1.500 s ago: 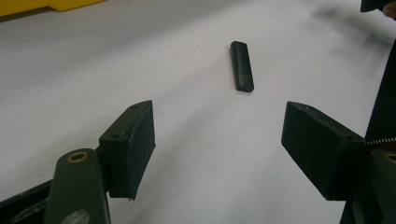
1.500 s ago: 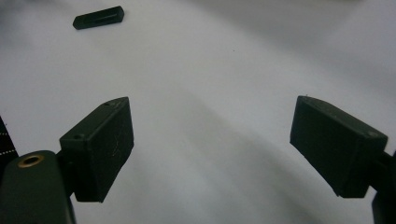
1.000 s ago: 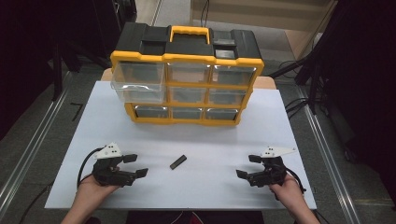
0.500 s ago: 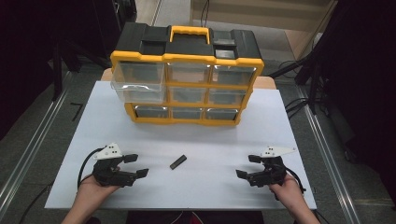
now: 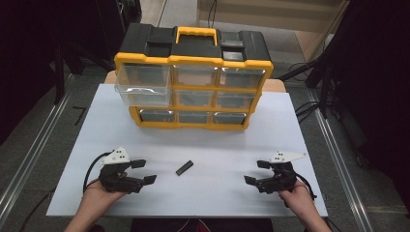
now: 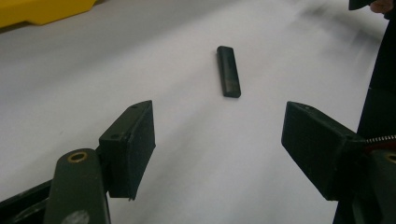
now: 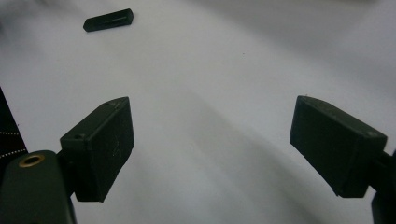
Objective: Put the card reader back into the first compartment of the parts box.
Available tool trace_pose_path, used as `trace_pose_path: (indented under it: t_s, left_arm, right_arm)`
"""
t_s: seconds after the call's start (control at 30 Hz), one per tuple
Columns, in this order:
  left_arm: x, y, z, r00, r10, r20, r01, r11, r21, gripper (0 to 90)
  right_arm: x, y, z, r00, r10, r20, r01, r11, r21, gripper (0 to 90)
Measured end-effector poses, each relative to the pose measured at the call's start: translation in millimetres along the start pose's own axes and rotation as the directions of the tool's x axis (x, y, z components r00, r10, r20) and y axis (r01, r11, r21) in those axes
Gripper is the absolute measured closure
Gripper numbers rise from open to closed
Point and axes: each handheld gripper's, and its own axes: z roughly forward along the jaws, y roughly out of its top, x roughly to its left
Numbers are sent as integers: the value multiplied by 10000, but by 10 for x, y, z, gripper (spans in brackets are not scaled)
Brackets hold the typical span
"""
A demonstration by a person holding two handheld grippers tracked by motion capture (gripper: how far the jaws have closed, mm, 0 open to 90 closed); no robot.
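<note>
A small black rectangular bar (image 5: 184, 167), matte and hard-edged, possibly a USB stick though the view is too soft to be sure, lies flat on the smooth white tabletop (image 5: 212, 145) between the two grippers. The left gripper (image 5: 143, 171) rests near it, its blocky black jaws spread wide with nothing between them. The right gripper (image 5: 257, 172) sits well apart, jaws likewise wide and empty. Behind stands a yellow-and-black plastic drawer organizer (image 5: 193, 77) with one clear drawer (image 5: 142, 86) pulled out.

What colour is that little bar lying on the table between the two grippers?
The little bar is black, plain and unpatterned; the left gripper view shows it best.
</note>
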Motion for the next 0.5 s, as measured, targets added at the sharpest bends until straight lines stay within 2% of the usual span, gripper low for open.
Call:
trace_pose_path:
  t_s: [0.23, 0.3, 0.5]
  left_arm:
    - [-55, 96, 86, 9990, 322, 310, -325, 9994, 85, 273]
    - [-67, 125, 99, 9986, 263, 454, -261, 9996, -45, 274]
    - [-94, 229, 187, 9975, 466, 531, -463, 9989, -57, 274]
  right_arm:
    - [-2, 0, -4, 10000, -7, 18, 7, 10000, 18, 121]
    - [-4, -1, -6, 10000, -7, 24, 7, 10000, 10, 122]
    - [-5, -2, -11, 10000, -42, 27, 42, 10000, 6, 122]
